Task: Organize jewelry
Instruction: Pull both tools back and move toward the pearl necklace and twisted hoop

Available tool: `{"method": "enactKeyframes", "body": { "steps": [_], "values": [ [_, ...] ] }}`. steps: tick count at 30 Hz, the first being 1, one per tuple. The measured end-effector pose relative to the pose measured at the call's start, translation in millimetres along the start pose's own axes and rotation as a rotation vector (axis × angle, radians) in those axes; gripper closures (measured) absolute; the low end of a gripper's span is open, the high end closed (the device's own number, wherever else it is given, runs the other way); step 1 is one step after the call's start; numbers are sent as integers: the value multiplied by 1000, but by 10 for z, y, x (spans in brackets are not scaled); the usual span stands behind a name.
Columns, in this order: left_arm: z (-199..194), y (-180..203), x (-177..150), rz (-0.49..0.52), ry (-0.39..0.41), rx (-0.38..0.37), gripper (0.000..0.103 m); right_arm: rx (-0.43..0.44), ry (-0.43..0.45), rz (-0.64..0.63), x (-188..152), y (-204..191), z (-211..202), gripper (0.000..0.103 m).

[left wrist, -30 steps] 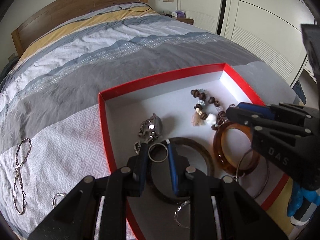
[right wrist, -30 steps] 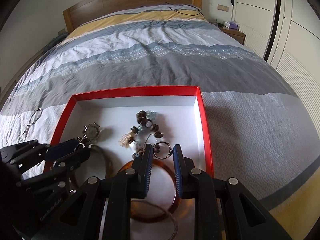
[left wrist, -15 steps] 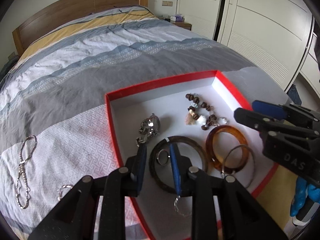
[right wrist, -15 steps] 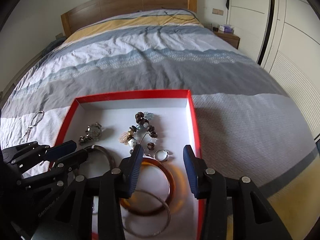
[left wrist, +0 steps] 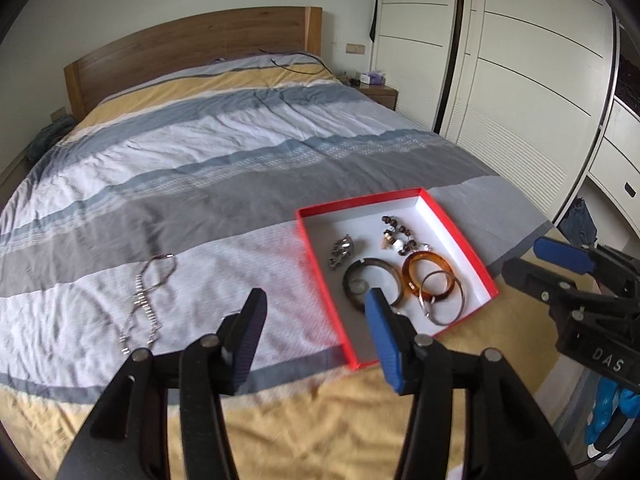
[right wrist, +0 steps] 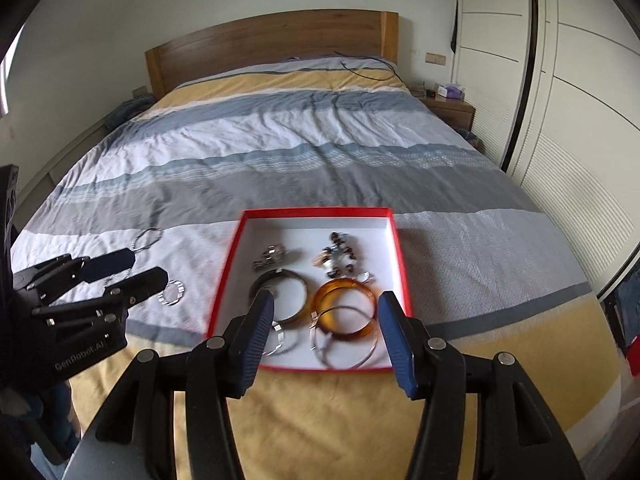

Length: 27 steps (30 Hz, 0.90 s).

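Note:
A red box (left wrist: pixel 456 224) (right wrist: pixel 400 256) with a white floor lies on the bed near its foot. In it are a dark bangle (left wrist: pixel 390 274) (right wrist: pixel 300 292), an amber bangle (left wrist: pixel 408 276) (right wrist: pixel 324 294), a thin metal hoop (left wrist: pixel 460 296) (right wrist: pixel 344 362), a bead bracelet (left wrist: pixel 400 236) (right wrist: pixel 340 252) and a watch (left wrist: pixel 342 250) (right wrist: pixel 272 260). A silver chain (left wrist: pixel 138 304) (right wrist: pixel 146 238) and a small ring (right wrist: pixel 172 292) lie on the cover left of the box. My left gripper (left wrist: pixel 316 312) (right wrist: pixel 116 270) is open and empty above the bed. My right gripper (right wrist: pixel 326 316) (left wrist: pixel 556 258) is open and empty, held back from the box.
The bed (right wrist: pixel 320 148) has a striped cover and a wooden headboard (right wrist: pixel 272 40). White wardrobe doors (left wrist: pixel 520 60) line the right side. A nightstand (right wrist: pixel 448 108) stands by the headboard. A black cable (right wrist: pixel 368 66) lies on the pillow end.
Both grippers have opened wide, let go of the small rings in the box, and pulled up and back. The left one has swung left toward the chain.

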State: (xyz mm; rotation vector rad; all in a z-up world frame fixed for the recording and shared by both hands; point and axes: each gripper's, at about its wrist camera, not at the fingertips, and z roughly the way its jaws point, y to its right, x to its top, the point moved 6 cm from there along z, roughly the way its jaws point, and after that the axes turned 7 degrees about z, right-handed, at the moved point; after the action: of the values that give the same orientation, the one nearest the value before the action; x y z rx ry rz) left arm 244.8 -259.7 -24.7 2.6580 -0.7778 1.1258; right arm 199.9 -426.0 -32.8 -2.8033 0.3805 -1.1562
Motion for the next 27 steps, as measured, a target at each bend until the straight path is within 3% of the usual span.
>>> {"method": "enactKeyframes", "body": {
  "steps": [14,22,27],
  "values": [
    [-1262,-481,-437,-80,130,72,49,74,50,-47,-330,-769,-933,46],
    [-1677,-783,-634,-124,198,48,49,95,66,-89,-457,-1094,-1213,46],
    [-1915,-1183,-711,-223,234,54,49,108,76,-114,-500,-1246,-1314,45]
  ]
}}
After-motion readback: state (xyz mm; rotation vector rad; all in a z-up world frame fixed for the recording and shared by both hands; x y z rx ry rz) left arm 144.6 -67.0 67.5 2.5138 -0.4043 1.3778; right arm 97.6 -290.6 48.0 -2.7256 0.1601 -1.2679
